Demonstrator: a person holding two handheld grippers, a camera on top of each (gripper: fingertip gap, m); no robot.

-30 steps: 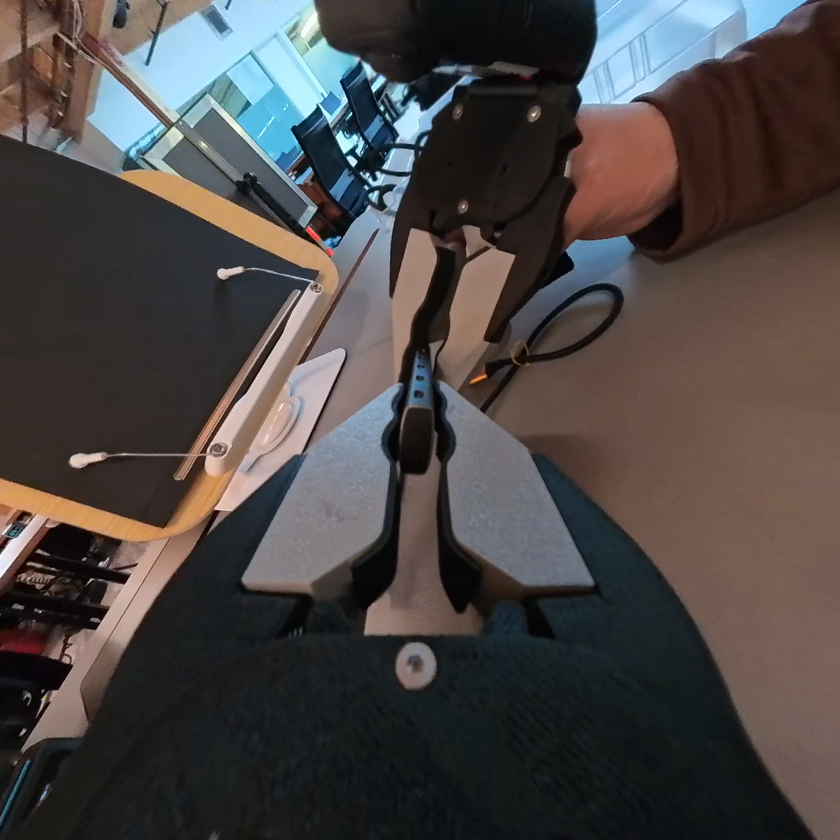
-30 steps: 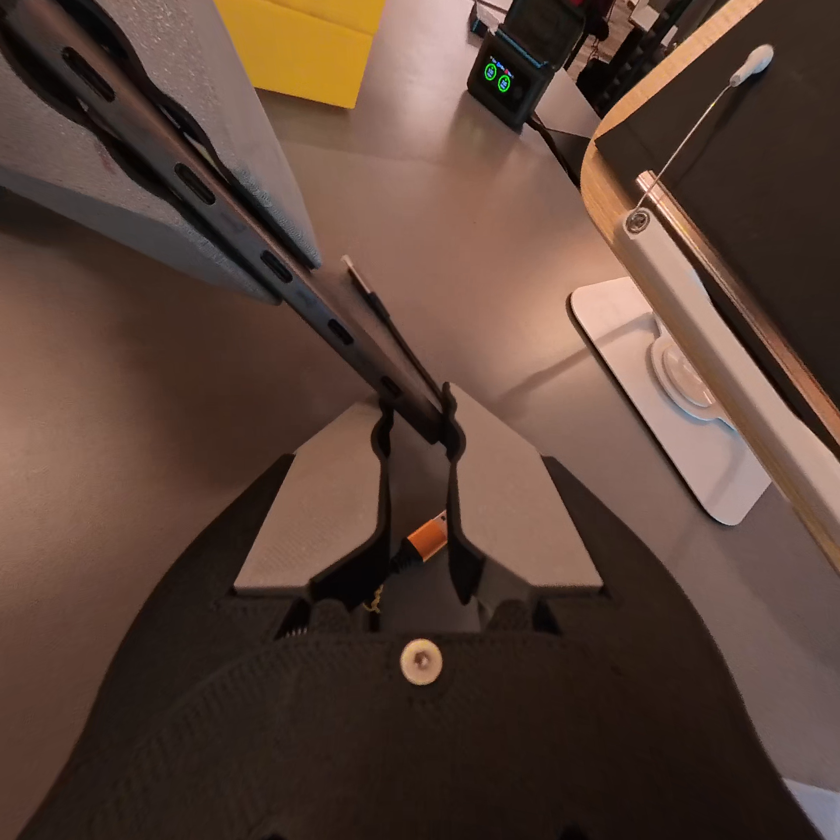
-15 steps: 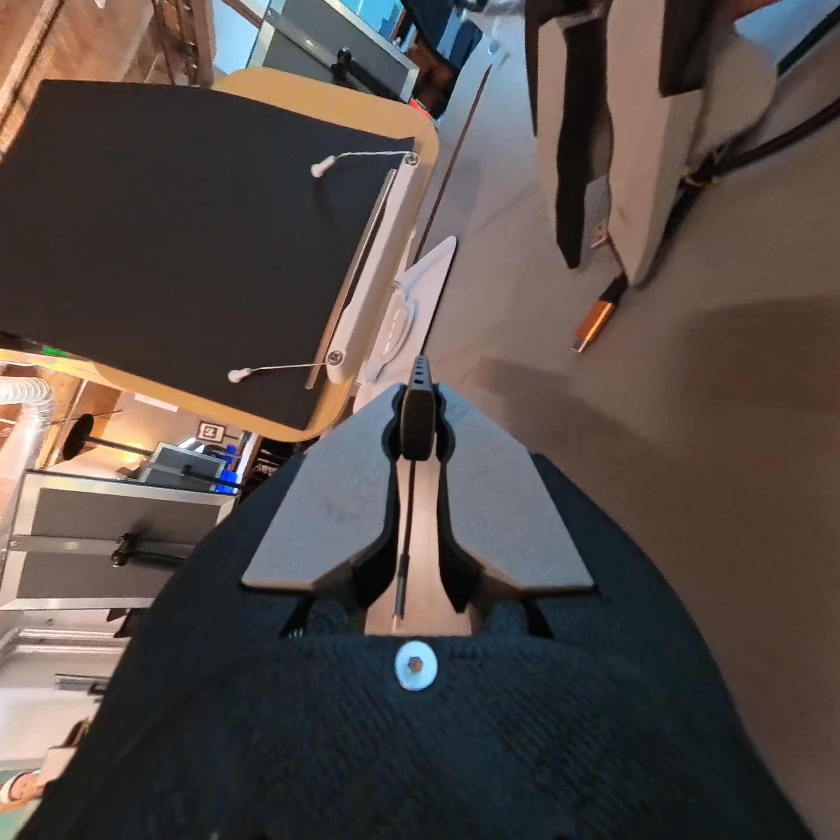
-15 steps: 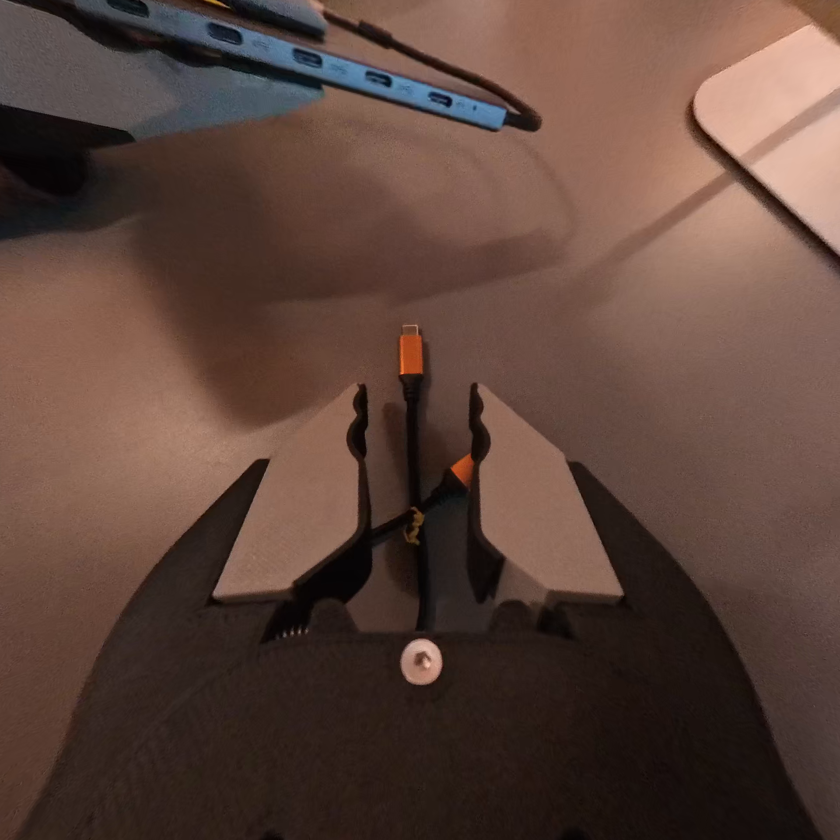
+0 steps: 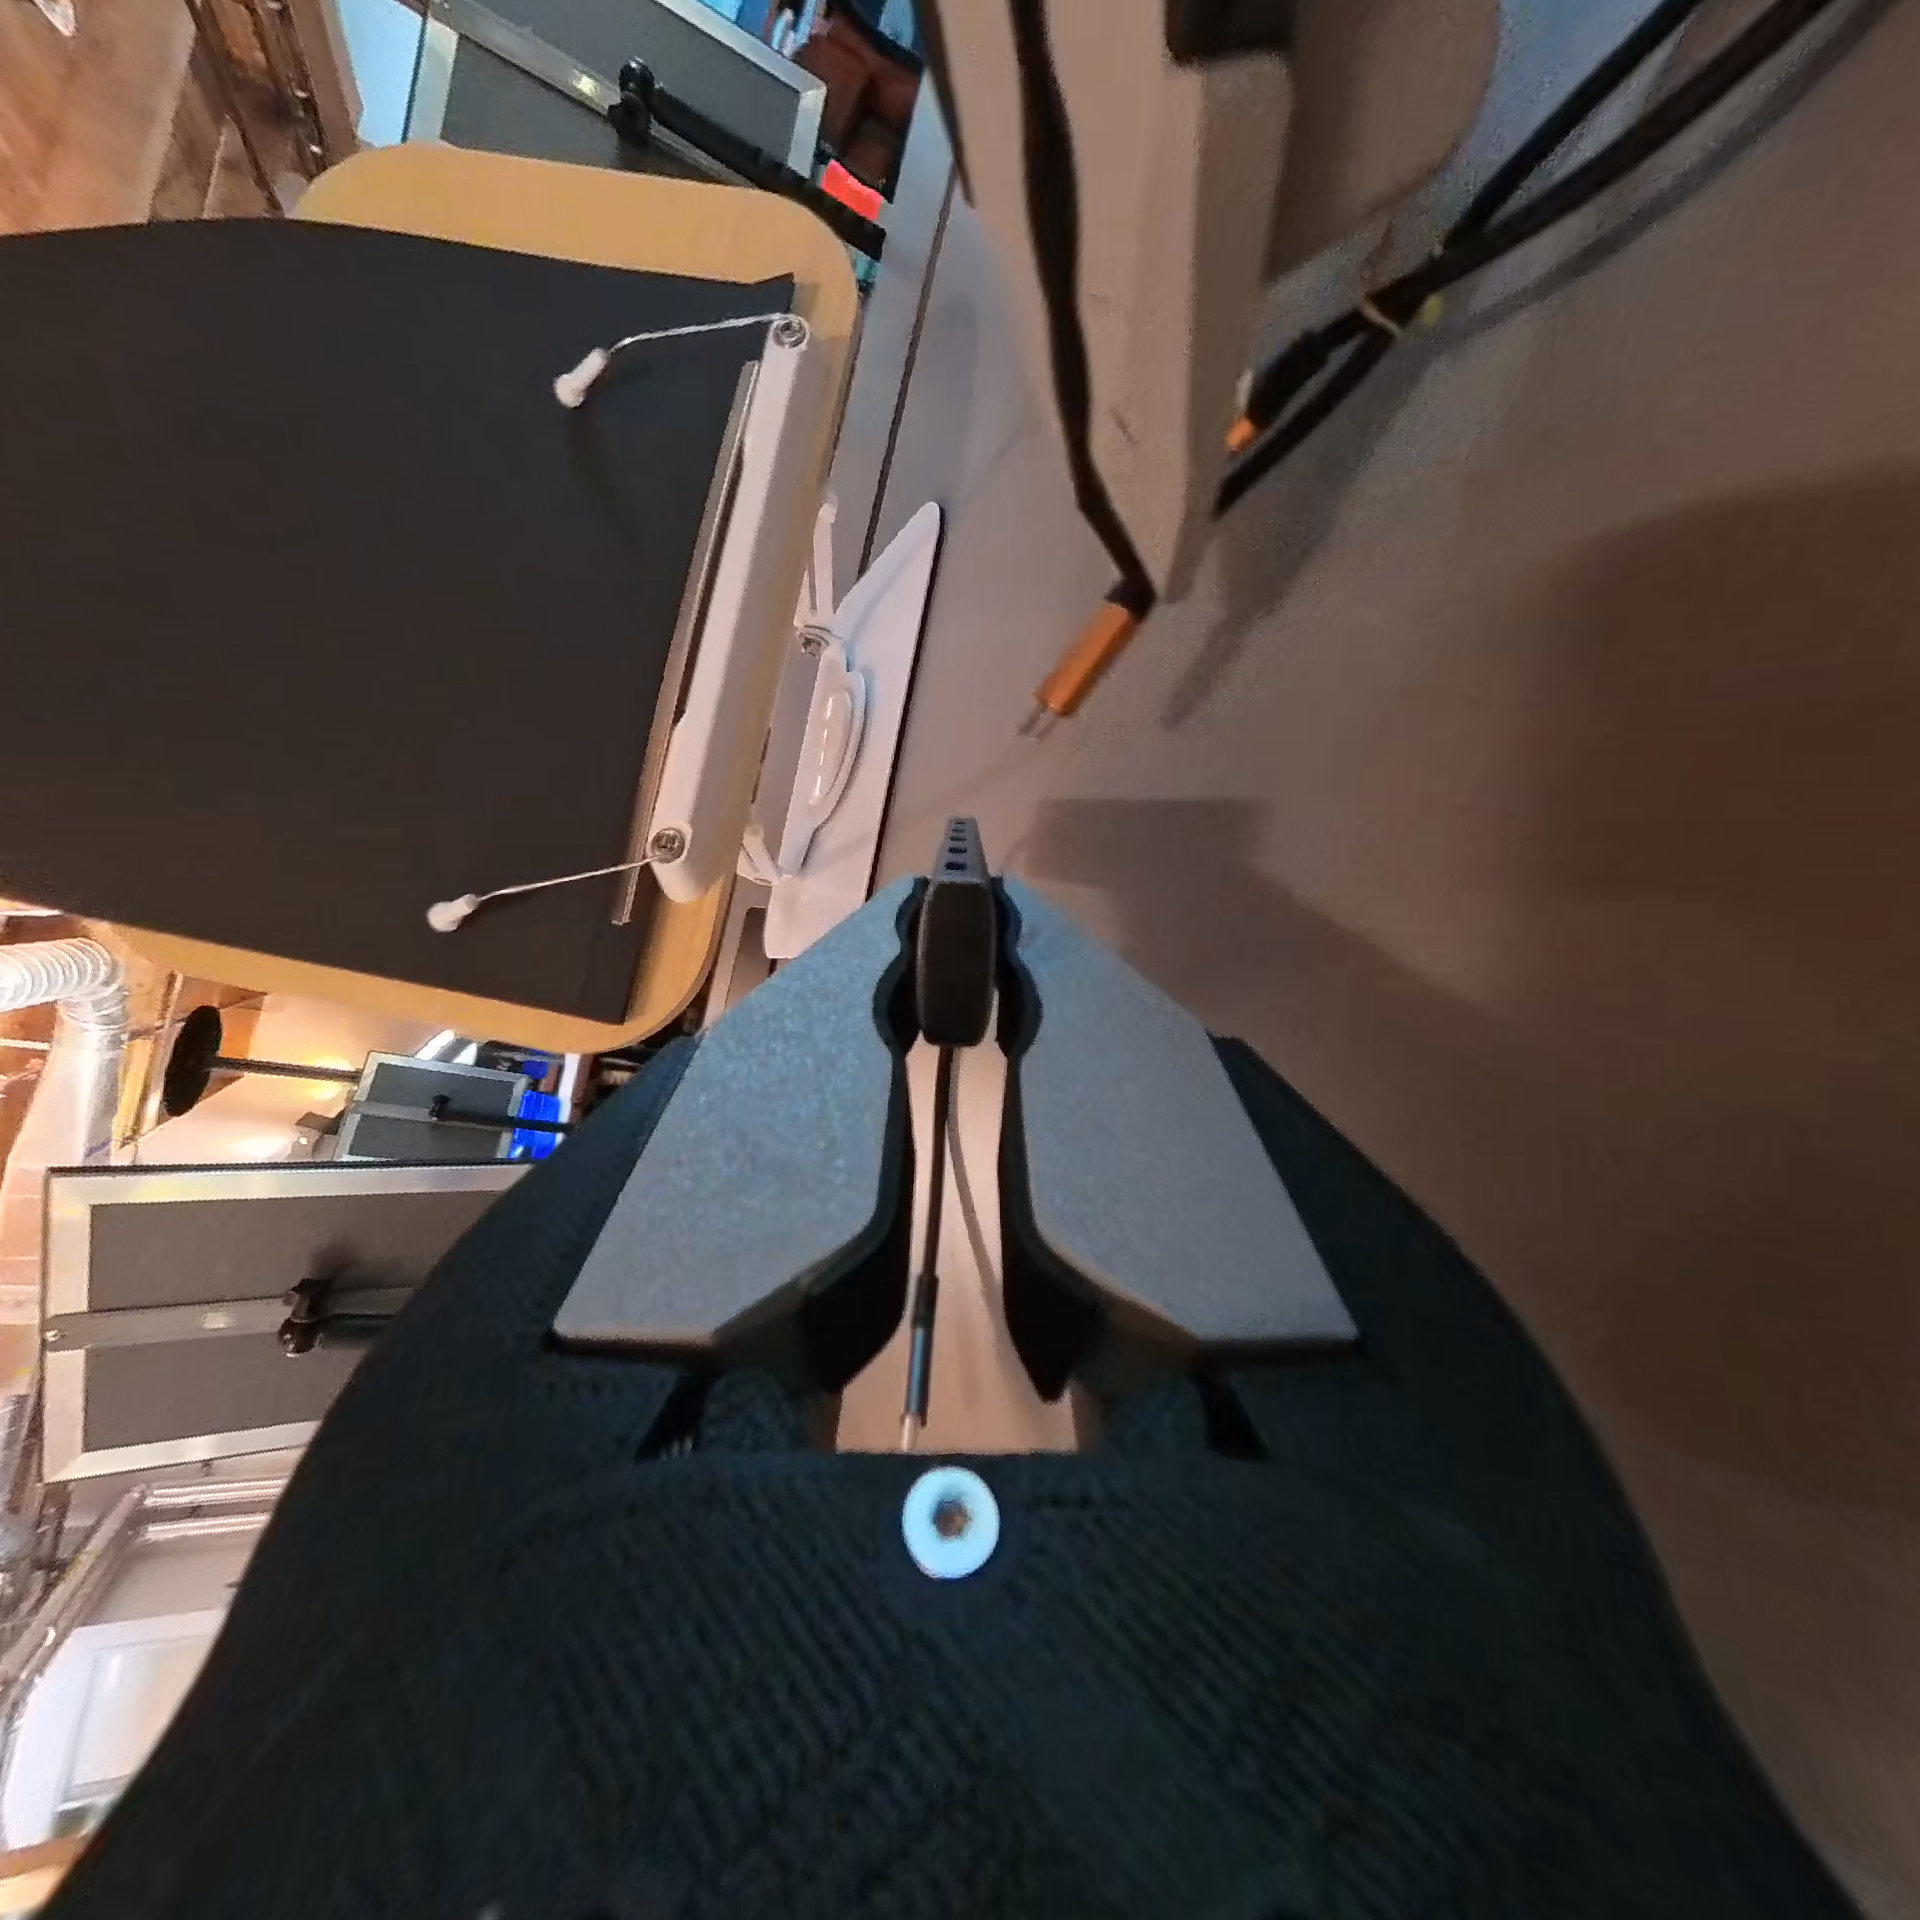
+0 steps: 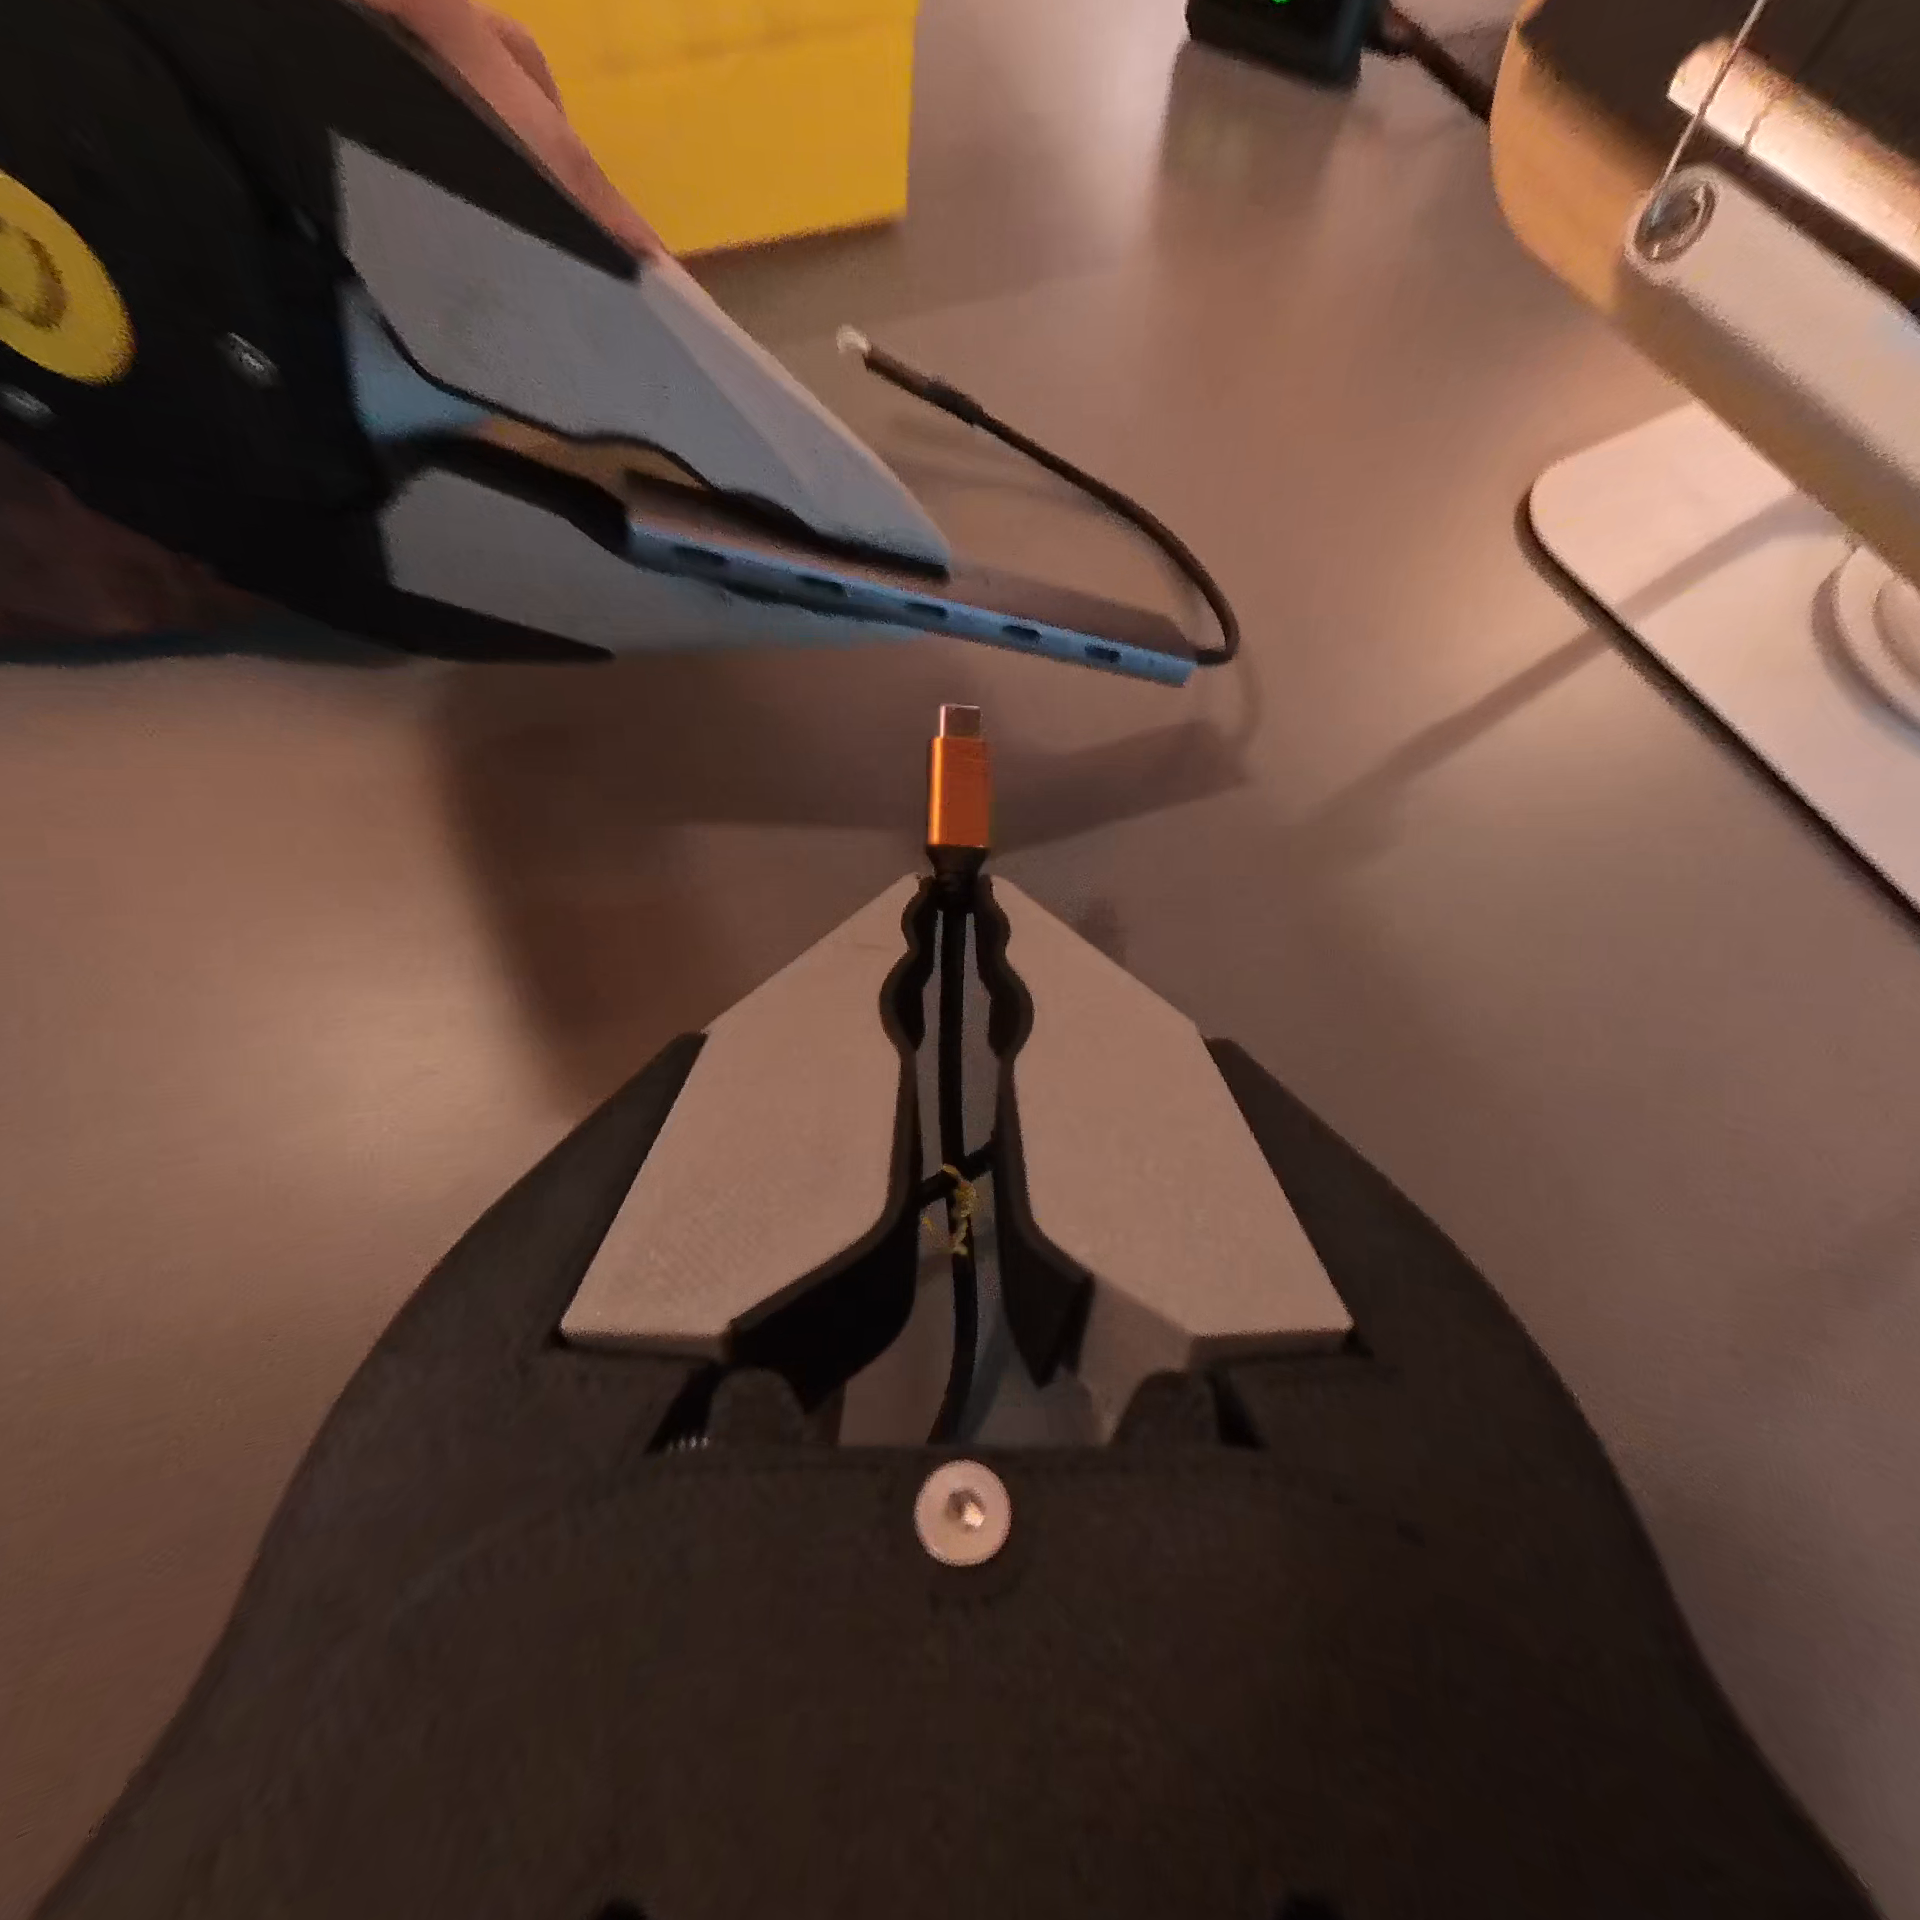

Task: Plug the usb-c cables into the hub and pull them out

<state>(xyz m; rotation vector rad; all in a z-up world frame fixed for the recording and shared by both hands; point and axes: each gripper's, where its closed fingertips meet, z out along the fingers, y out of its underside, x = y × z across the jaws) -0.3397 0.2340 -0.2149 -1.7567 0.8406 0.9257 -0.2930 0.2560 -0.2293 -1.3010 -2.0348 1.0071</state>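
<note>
Left wrist view: my left gripper (image 5: pixel 957 902) is clamped on the hub (image 5: pixel 956 961) above a grey-brown table (image 5: pixel 1558 935); black board on a white stand (image 5: pixel 821 727), cabinets behind.

Right wrist view: my right gripper (image 6: pixel 957 883) pinches the usb-c cable (image 6: pixel 957 781), orange plug just short of the hub's ports; yellow box (image 6: pixel 727 104) behind.

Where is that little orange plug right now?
In the right wrist view the orange plug sticks out from the tips of the right gripper, which pinches its cable, just short of the grey hub held by the left gripper.
</note>
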